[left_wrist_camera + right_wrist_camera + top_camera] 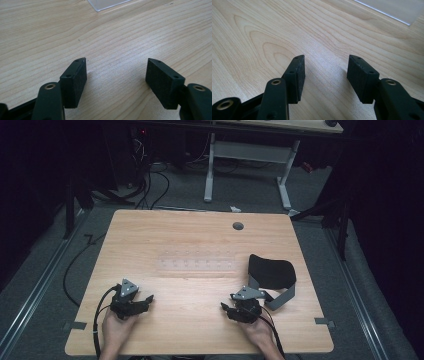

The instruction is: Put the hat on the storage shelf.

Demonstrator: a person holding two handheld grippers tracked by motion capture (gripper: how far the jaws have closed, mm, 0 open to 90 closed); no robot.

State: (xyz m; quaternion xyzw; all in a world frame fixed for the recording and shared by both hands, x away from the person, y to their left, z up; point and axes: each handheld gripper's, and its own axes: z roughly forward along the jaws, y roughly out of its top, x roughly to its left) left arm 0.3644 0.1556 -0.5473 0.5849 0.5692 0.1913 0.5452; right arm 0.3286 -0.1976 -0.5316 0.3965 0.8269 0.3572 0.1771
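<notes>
A clear plastic sheet lies flat at the middle of the wooden table. To its right rests a black eye mask with a grey strap. My left gripper rests near the table's front left, held by a hand, open with bare wood between its pads. My right gripper rests at the front right, just left of the strap, also open and empty, pads apart. A corner of the sheet appears at the top of the left gripper view, and its edge at the top of the right gripper view.
A round grommet hole sits near the table's far edge. Beyond the table stand a white desk frame and cables on the grey floor. Tape marks lie by the front corners.
</notes>
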